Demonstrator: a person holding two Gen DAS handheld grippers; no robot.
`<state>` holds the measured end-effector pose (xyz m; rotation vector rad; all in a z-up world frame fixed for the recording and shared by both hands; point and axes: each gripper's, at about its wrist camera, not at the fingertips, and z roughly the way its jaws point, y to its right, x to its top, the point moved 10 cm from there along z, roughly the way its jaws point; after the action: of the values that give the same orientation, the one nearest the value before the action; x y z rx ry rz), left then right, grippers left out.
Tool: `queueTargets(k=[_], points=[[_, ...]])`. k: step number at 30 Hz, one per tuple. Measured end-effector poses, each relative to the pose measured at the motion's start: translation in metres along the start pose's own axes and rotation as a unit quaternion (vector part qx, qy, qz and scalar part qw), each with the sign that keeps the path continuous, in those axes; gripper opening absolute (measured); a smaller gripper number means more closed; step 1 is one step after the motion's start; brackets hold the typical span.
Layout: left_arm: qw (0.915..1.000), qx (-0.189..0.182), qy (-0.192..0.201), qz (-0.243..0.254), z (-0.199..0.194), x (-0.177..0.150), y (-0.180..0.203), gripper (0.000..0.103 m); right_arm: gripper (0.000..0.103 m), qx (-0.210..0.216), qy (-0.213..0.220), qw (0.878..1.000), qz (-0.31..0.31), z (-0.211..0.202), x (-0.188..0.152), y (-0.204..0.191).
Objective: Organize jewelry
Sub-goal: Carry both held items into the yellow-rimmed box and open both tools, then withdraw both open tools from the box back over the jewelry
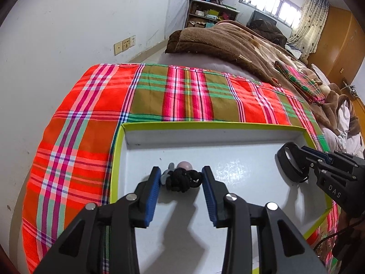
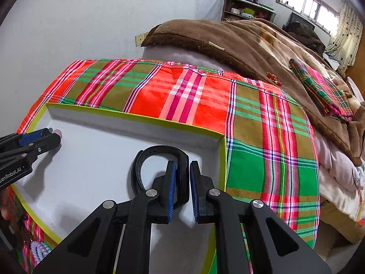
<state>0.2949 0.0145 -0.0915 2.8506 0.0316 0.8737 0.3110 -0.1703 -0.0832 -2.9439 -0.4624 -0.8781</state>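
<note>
A shallow white tray with a lime-green rim [image 1: 205, 125] lies on a plaid cloth; it also shows in the right wrist view [image 2: 136, 116]. In the left wrist view my left gripper [image 1: 180, 178] is open, its blue pads on either side of a black knotted cord bracelet with grey and pink beads [image 1: 182, 179] resting on the tray floor. My right gripper [image 2: 182, 180] is shut on a black strap band [image 2: 146, 157], which curls to the left inside the tray near its right wall. That band also shows in the left wrist view [image 1: 288, 164].
The red, green and brown plaid cloth [image 2: 205, 100] covers the bed end by a white wall. A brown blanket [image 2: 251, 43] and a folded plaid cloth [image 2: 324, 91] lie behind. A small red ornament [image 2: 273, 78] sits on the blanket. A lilac coil hair tie [image 2: 40, 250] lies left of the tray.
</note>
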Motion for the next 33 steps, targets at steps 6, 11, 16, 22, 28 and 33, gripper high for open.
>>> queueTargets(k=[6,11,16,22,28,33], points=[[1.0000,-0.003,0.000,-0.008,-0.004,-0.001,-0.001,0.052,0.018,0.004,0.003,1.000,0.005,-0.004,0.000,-0.002],[0.9995,-0.030,0.003,-0.009,-0.019,-0.003,0.007,0.054,0.042,0.013,0.017,1.000,0.016,-0.017,0.000,-0.001],[0.9982,-0.057,0.017,-0.007,-0.046,-0.009,0.018,0.054,0.042,0.021,0.049,0.998,0.035,-0.047,-0.006,0.003],[0.9975,-0.068,0.016,-0.008,-0.075,-0.032,0.016,0.060,0.042,0.029,0.073,0.995,0.062,-0.085,-0.038,0.011],[0.9967,-0.074,0.015,-0.027,-0.094,-0.063,0.002,0.072,0.051,0.023,0.084,0.991,0.101,-0.113,-0.085,0.020],[0.9970,-0.071,0.001,-0.029,-0.103,-0.094,-0.005,0.074,0.054,0.027,0.076,0.988,0.133,-0.123,-0.121,0.019]])
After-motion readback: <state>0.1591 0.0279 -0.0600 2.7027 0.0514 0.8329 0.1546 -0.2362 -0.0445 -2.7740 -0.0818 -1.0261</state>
